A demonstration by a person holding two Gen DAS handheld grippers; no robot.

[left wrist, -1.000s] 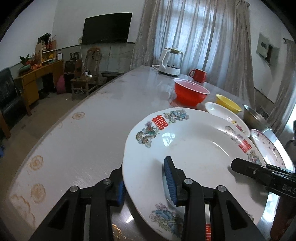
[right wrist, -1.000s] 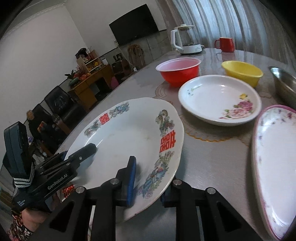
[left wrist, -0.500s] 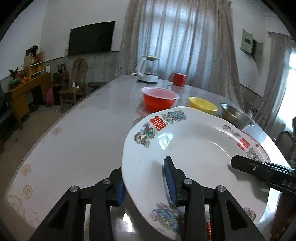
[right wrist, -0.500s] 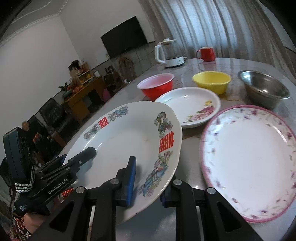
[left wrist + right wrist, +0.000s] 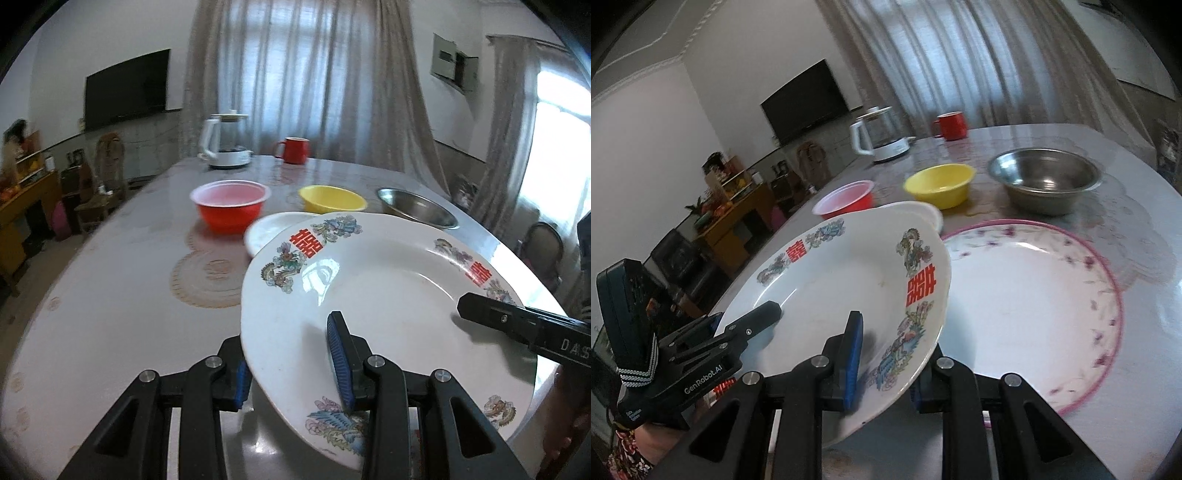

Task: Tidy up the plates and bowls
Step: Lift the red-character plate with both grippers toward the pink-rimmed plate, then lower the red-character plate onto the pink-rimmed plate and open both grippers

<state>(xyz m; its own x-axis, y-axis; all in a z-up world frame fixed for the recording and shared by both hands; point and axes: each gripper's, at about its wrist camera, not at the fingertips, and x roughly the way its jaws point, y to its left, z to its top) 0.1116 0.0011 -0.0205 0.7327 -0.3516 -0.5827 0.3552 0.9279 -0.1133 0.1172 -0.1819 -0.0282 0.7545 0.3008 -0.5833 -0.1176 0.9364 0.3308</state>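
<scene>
Left tongs (image 5: 291, 363) and right tongs (image 5: 886, 363) are each clamped, angled downward, facing one another.

We list, on the desk (image 5: 110, 314): a kettle (image 5: 225, 142) and a mug (image 5: 293, 150) at the far end, the mug to its right; nearer, three bowls in a row, left bowl (image 5: 231, 205), middle bowl (image 5: 331, 198), right bowl (image 5: 417, 212). A small plate (image 5: 266, 234) lies before the left two. A large plate (image 5: 388, 295) is held tilted above the desk between our left tongs (image 5: 291, 369) and right tongs (image 5: 886, 363), overlapping the small plate and the wide plate (image 5: 1034, 295) to its right.
</scene>
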